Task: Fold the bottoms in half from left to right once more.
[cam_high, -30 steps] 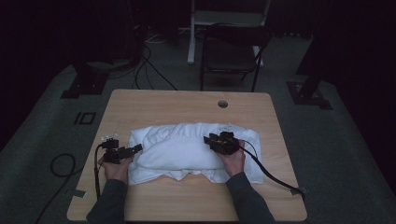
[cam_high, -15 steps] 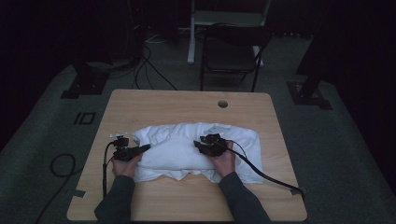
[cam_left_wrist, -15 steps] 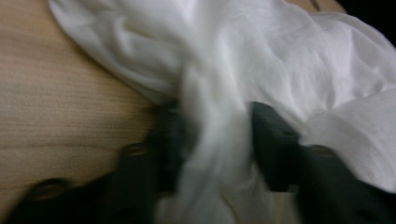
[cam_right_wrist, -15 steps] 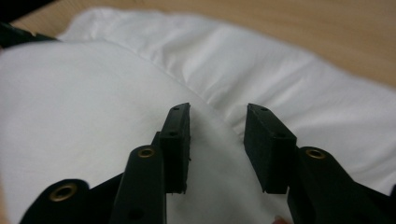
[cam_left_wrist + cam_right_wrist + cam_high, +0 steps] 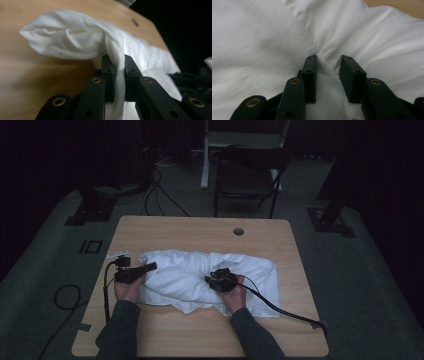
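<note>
A crumpled white cloth (image 5: 187,272) lies across the middle of a wooden table (image 5: 200,227). My left gripper (image 5: 149,267) is at the cloth's left end. In the left gripper view its jaws (image 5: 118,60) have just been closing and now pinch a gathered fold of the cloth (image 5: 65,37), which is lifted off the tabletop. My right gripper (image 5: 211,280) rests on the cloth's middle, pointing left. In the right gripper view its jaws (image 5: 328,61) stand narrowly apart with a ridge of cloth (image 5: 262,37) bunched tight between the pads, creases fanning out from it.
A round cable hole (image 5: 238,231) sits near the table's far edge. A dark folding chair (image 5: 250,175) stands behind the table, with stand bases and cables on the floor to both sides. A black cable (image 5: 285,307) trails from the right gripper across the table's right side.
The left gripper moved onto the cloth's left edge, shut on it and lifted it. The right gripper slid leftward over the cloth towards the middle, bunching it.
</note>
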Demonstrator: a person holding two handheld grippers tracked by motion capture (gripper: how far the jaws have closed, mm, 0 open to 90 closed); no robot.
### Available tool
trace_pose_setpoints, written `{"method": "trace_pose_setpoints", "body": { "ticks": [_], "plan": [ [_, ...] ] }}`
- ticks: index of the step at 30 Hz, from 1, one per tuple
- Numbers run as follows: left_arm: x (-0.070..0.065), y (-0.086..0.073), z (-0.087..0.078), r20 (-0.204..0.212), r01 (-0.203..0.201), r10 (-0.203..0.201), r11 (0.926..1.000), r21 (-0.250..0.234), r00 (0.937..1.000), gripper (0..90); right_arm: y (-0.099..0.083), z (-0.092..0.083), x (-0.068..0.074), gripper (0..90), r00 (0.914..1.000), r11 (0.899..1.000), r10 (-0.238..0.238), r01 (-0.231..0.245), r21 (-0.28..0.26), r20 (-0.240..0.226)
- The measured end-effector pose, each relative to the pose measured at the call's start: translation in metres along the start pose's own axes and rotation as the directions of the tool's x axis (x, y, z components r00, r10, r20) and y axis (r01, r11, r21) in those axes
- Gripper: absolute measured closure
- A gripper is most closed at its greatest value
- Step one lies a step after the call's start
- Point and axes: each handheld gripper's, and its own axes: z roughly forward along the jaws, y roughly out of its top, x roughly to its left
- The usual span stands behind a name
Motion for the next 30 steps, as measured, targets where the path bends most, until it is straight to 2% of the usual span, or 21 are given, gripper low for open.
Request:
{"method": "trace_pose_setpoints", "body": {
  "ticks": [2, 4, 5, 8, 12, 14, 15, 16, 18, 19, 22, 25, 27, 30],
  "plan": [
    [-0.009, 0.006, -0.001, 0.012, -0.024, 0.024, 0.9997, -0.005, 0.9996, 82.1, 0.0, 0.002, 0.003, 66.4, 0.9999, 1.0, -0.006, 0.006, 0.001, 0.015],
    [-0.017, 0.012, -0.001, 0.023, -0.041, 0.041, 0.9991, -0.013, 0.9989, 82.1, 0.001, 0.005, 0.011, 66.8, 0.9972, 0.999, -0.049, 0.049, 0.011, 0.057],
    [-0.02, 0.014, -0.002, 0.031, -0.043, 0.044, 0.9989, -0.02, 0.9986, 82.1, 0.002, 0.007, 0.014, 67.0, 0.9971, 0.999, -0.047, 0.046, 0.012, 0.06],
    [-0.032, 0.021, -0.002, 0.047, -0.061, 0.063, 0.9973, -0.041, 0.9969, 82.1, 0.005, 0.015, 0.023, 67.5, 0.9982, 0.999, -0.034, 0.034, 0.0, 0.049],
    [-0.048, 0.029, -0.002, 0.063, -0.107, 0.11, 0.9933, -0.043, 0.9919, 82.1, 0.013, 0.026, 0.036, 67.7, 0.9988, 0.999, -0.039, 0.039, 0.001, 0.028],
    [-0.048, 0.029, -0.002, 0.063, -0.107, 0.11, 0.9933, -0.043, 0.9919, 82.1, 0.015, 0.028, 0.039, 67.7, 0.9989, 0.999, -0.043, 0.043, 0.003, 0.019],
    [-0.06, 0.031, 0.001, 0.057, -0.143, 0.145, 0.9891, -0.035, 0.9878, 82.0, 0.02, 0.03, 0.04, 65.4, 0.9985, 0.998, -0.053, 0.054, 0.016, -0.011],
    [-0.064, 0.032, 0.002, 0.055, -0.156, 0.157, 0.9873, -0.032, 0.986, 82.0, 0.021, 0.028, 0.039, 59.8, 0.9985, 0.998, -0.051, 0.052, 0.021, -0.019],
    [-0.07, 0.031, 0.004, 0.056, -0.176, 0.177, 0.9841, -0.026, 0.9826, 81.9, 0.024, 0.015, 0.034, 46.5, 0.9978, 0.998, -0.057, 0.057, -0.005, -0.033],
    [-0.073, 0.031, 0.006, 0.055, -0.187, 0.188, 0.9821, -0.022, 0.9807, 81.9, 0.024, 0.006, 0.032, 44.1, 0.9983, 0.999, -0.048, 0.047, -0.026, -0.032],
    [-0.083, 0.031, 0.012, 0.041, -0.22, 0.22, 0.9756, -0.004, 0.9747, 81.8, 0.021, -0.024, 0.021, 43.6, 0.9974, 0.993, -0.071, 0.071, -0.09, -0.005],
    [-0.093, 0.029, 0.021, 0.049, -0.242, 0.241, 0.9703, 0.014, 0.9694, 81.7, 0.017, -0.054, 0.001, 43.9, 0.9992, 0.99, -0.032, 0.035, -0.135, 0.023],
    [-0.102, 0.026, 0.027, 0.047, -0.263, 0.262, 0.9643, 0.025, 0.9639, 81.7, 0.012, -0.07, -0.013, 43.9, 0.998, 0.992, -0.023, 0.03, -0.125, 0.058],
    [-0.116, 0.022, 0.039, 0.054, -0.299, 0.297, 0.9531, 0.047, 0.9535, 81.5, 0.001, -0.086, -0.032, 44.5, 0.9949, 0.997, -0.015, 0.022, -0.069, 0.1]
  ]
}}
